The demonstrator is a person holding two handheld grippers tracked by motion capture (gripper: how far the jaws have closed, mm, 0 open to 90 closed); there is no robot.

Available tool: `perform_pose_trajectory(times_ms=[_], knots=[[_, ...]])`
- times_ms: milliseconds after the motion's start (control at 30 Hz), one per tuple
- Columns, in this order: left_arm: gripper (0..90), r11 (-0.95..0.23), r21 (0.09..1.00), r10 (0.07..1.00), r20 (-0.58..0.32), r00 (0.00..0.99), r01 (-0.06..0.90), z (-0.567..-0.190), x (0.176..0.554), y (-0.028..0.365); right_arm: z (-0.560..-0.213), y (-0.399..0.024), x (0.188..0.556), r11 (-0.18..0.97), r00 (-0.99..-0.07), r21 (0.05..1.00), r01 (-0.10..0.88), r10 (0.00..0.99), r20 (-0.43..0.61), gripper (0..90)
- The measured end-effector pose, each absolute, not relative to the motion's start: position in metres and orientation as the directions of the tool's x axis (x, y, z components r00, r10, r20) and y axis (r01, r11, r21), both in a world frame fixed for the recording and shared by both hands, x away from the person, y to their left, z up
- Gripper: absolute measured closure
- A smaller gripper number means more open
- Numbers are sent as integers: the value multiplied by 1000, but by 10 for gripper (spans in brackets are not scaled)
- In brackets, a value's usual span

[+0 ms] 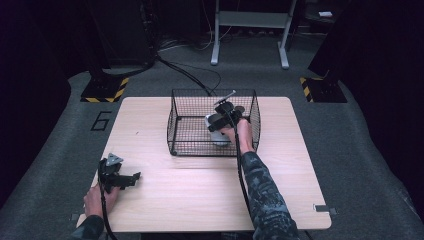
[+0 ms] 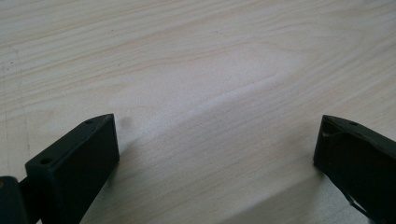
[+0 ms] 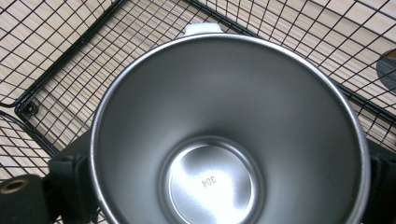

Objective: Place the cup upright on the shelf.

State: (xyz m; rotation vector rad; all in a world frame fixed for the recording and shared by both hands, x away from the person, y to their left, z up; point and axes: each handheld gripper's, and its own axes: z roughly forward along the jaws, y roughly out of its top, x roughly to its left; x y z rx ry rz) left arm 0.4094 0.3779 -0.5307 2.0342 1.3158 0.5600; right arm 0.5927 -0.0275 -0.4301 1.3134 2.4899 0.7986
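- My right tool [image 1: 223, 131] is inside the wire basket [image 1: 175, 122], which sits on the tabletop [image 1: 200, 190] toward its far middle.
- It's clamped on a steel cup [image 3: 229, 135]: in the right gripper view the black jaws press the cup's outer wall from both sides, low in frame.
- The cup's mouth faces the camera; inside is bare metal, with "304" stamped on the bottom.
- A small white tab [image 3: 201, 29] pokes out past the cup's far rim. Can't tell what it belongs to.
- Behind the cup: basket mesh, one basket corner at the upper left of that view, light wood showing through the wires.
- In the high view the cup [image 1: 220, 139] reads as a pale shape just under the right tool, in the right half of the basket, near the front wall. Can't tell whether it touches the basket floor.
- My right forearm reaches over the basket's front edge; the cable trails back along the sleeve.
- My left tool [image 1: 131, 179] is at the near left corner of the tabletop, well apart from the basket.
- Left jaws are spread wide, with nothing but bare wood [image 2: 210, 84] between them, low over the surface.
- Left hand [image 1: 97, 199] grips its handle at the tabletop's near edge.
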Motion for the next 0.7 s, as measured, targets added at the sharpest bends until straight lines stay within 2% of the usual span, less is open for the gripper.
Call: perform_pose_trajectory(times_ms=[300,700], knots=[[1,-291,712,913,8,407,639,-531,409,378,-429,-30,591,461,-578,525,715,813,74,59],[1,-290,713,914,8,406,638,-531,409,378,-426,-37,579,431,-572,557,710,814,99,18]])
